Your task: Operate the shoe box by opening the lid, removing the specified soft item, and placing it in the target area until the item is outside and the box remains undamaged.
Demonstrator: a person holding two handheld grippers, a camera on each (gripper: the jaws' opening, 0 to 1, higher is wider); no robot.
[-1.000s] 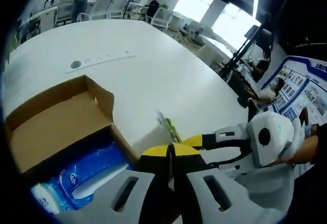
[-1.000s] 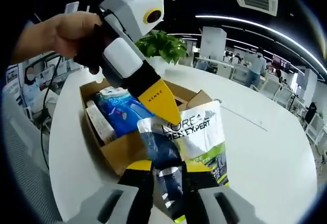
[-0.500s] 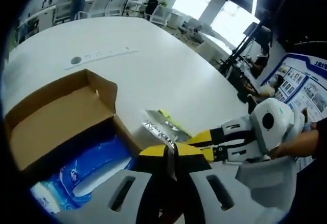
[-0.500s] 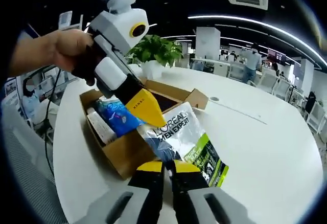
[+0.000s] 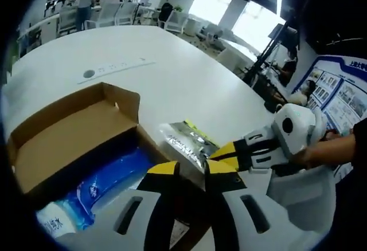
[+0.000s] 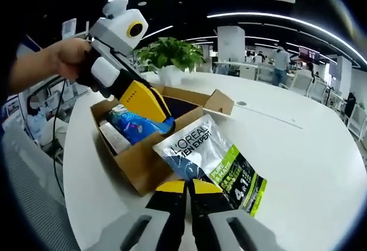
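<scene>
Lower than a second ago, the silver pouch (image 6: 209,162) now lies flat on the white worktop (image 6: 298,165), just beside the open shoe box (image 6: 143,165). Right tongs (image 6: 187,187) pinch its near edge, jaws narrow. Left tongs (image 5: 189,171) stand parted over the box's rim, above a blue pack (image 6: 137,126) inside.

My left gripper view sits low and close over the open brown cardboard shoe box (image 5: 74,130), looking across the round white counter (image 5: 172,73) toward bright windows, with the right gripper (image 5: 229,153) entering from the right. My right gripper view faces the opposite way from the counter's near edge, close to the same box (image 6: 143,159) and counter (image 6: 309,165). Both share the box, the silver-and-green foil pouch (image 5: 186,140) (image 6: 212,162) and the blue plastic pack (image 5: 103,179) (image 6: 137,126).
</scene>
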